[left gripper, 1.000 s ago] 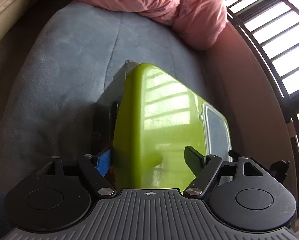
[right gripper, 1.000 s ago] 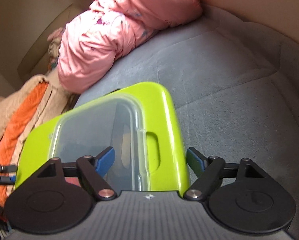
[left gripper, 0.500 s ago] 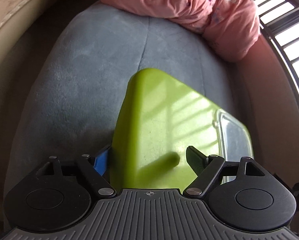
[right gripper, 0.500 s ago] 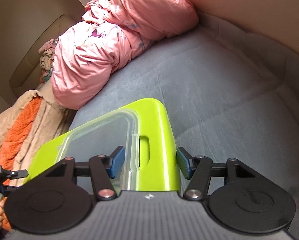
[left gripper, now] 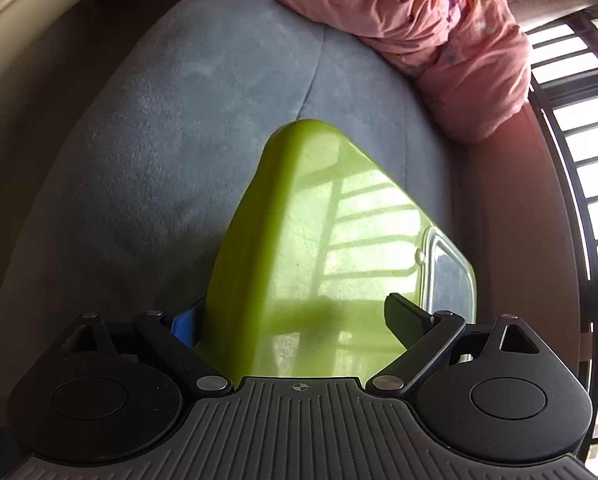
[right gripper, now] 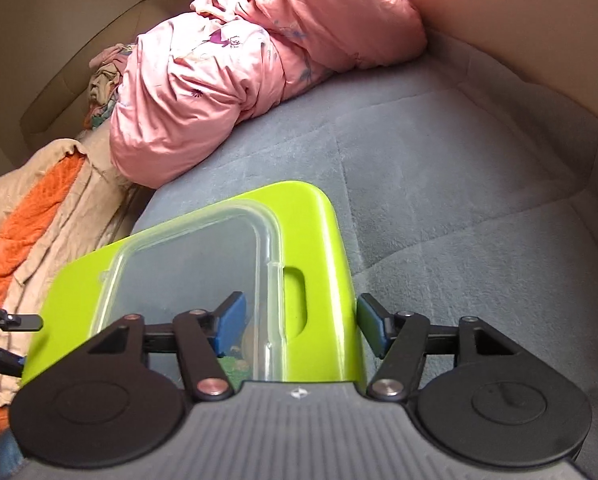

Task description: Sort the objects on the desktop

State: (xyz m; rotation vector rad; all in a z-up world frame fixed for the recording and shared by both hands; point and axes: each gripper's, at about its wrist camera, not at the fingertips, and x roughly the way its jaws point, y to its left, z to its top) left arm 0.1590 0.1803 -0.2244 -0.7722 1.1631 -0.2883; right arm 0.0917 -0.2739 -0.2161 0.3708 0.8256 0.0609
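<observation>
You are working over the grey bed (right gripper: 439, 168), with the pink quilt (right gripper: 259, 60) bundled at its far end and an orange-and-tan blanket (right gripper: 31, 216) heaped off to the left in the right wrist view. The lime-green box (left gripper: 319, 248) with its clear lid panel (right gripper: 187, 264) sits between your two grippers, one at each end, and whether it rests on the bed or hangs just above it cannot be told. It looks like rigid, glossy plastic: stiff enough not to flex, probably light, but slick, so a grip on a smooth wall may slide, and the clear panel is likely the part to keep pressure off. Your left gripper (left gripper: 295, 320) has its fingers spread wide around one end of the box, the blue pad (left gripper: 183, 322) just beside the left wall and the right finger lying over the top face; whether either is pressing cannot be told. Your right gripper (right gripper: 299, 320) straddles the green rim by the recessed handle slot (right gripper: 295, 300), its fingers apart with a small gap showing at the outer edge. That rim looks the surest hold.
</observation>
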